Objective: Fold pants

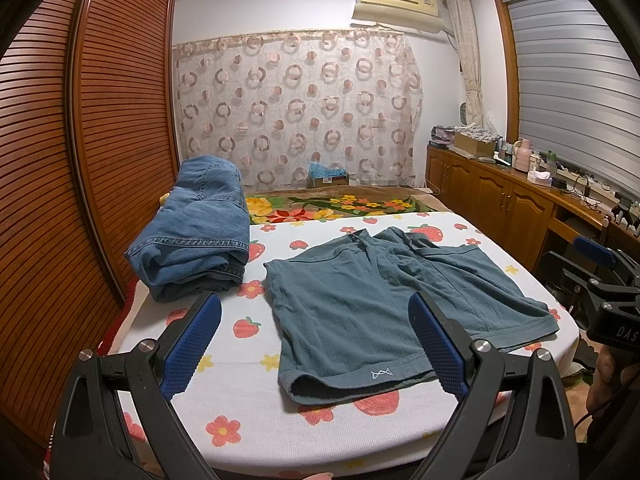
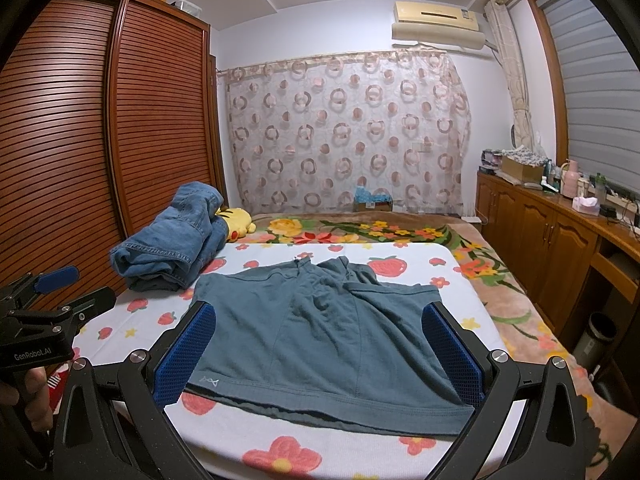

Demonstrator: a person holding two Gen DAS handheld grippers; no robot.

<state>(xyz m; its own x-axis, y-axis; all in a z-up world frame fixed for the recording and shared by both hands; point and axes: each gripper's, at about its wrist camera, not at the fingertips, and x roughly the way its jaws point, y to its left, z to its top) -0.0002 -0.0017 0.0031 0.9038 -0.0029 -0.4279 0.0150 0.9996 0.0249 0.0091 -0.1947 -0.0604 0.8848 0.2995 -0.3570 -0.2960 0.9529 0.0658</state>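
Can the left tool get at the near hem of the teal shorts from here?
Probably yes: the left tool is open over the teal shorts, whose near hem lies flat and uncovered; the folded jeans sit clear.

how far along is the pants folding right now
Done: folded jeans are stacked on the left of the bed. In hand: nothing; the left gripper and right gripper are open. Left: the teal shorts still lie spread out, unfolded.
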